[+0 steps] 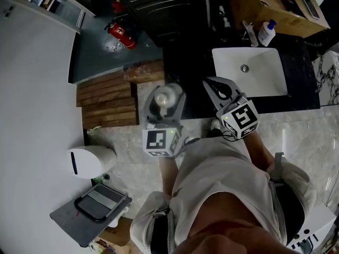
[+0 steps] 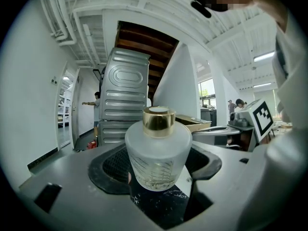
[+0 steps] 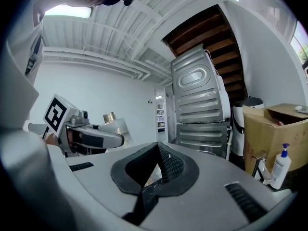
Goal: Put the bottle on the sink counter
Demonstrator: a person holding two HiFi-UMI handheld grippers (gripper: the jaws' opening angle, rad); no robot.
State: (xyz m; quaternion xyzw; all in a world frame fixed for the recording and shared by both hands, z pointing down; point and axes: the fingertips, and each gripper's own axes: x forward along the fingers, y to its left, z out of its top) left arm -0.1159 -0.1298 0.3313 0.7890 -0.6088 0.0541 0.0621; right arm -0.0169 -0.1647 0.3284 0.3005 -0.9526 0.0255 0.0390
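Note:
A frosted glass bottle with a gold cap stands upright between the jaws of my left gripper, which is shut on its body. From the head view the bottle shows from above in the left gripper, near the left front corner of the black sink counter. My right gripper hangs over the counter just left of the white basin, shut, with nothing in it. In the right gripper view its jaws meet, and the bottle appears off to the left.
A pump bottle and a cardboard box sit behind the basin. Wooden steps, a red fire extinguisher and a white bin are on the left. Stacked grey machines stand ahead.

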